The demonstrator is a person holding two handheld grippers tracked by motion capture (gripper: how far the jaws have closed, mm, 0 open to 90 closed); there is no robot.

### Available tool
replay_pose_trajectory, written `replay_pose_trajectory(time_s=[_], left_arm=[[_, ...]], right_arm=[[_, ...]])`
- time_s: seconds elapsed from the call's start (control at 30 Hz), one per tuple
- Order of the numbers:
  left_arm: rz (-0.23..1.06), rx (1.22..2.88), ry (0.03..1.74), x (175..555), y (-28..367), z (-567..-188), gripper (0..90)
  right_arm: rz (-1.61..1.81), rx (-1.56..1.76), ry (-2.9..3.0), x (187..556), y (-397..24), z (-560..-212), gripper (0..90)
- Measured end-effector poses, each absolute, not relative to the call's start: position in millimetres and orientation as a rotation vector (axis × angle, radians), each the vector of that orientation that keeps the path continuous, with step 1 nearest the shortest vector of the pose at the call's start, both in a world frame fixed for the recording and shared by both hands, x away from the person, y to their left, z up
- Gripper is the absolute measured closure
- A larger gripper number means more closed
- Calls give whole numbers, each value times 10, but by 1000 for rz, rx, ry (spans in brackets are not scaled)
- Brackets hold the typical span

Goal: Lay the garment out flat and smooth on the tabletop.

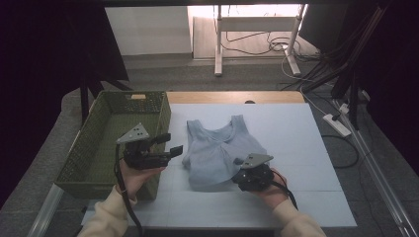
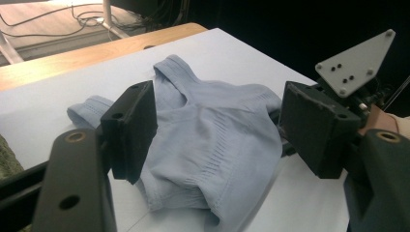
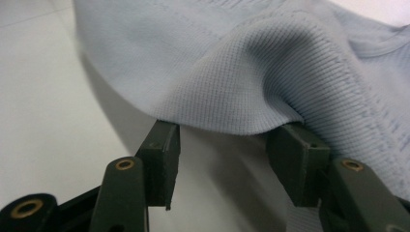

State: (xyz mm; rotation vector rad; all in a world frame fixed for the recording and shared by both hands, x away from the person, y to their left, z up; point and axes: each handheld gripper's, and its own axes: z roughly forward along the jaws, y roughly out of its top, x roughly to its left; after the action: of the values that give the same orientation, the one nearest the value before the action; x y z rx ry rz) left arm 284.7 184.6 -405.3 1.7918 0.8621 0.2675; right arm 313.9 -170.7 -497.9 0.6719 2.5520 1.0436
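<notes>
Blue cloth bulges right over the right gripper [image 3: 220, 150] in its own view; its jaws stand apart under the fold, not pinching. From above, that tank top [image 1: 217, 148] lies on the white table [image 1: 296, 148]. Beside the green basket [image 1: 99, 148], the left gripper [image 1: 170, 144] hangs open, holding nothing.

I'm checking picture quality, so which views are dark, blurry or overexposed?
High view: dim, black at both sides, with the floor beyond the table blown out. Left gripper view: the tank top is sharp, its own tongs softer. Right gripper view: evenly lit, fabric crisp in the middle, blurred at the top.
</notes>
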Motion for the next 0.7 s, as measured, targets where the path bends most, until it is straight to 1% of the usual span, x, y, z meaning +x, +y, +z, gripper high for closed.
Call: replay_pose_trajectory(time_s=[0.2,0.33,0.57,0.7], left_arm=[[268,1794,860,2845,1838,-4053,301],[266,1793,862,2849,1838,-4056,301],[265,1795,862,2848,1839,-4061,301],[266,1793,863,2847,1845,-4061,301]], right_arm=[[1010,647,2506,3232,-1694,-4949,456],[979,637,2507,3298,-1674,-4939,433],[911,618,2560,3465,-1571,-5070,426],[854,614,2622,3514,-1541,-5162,446]])
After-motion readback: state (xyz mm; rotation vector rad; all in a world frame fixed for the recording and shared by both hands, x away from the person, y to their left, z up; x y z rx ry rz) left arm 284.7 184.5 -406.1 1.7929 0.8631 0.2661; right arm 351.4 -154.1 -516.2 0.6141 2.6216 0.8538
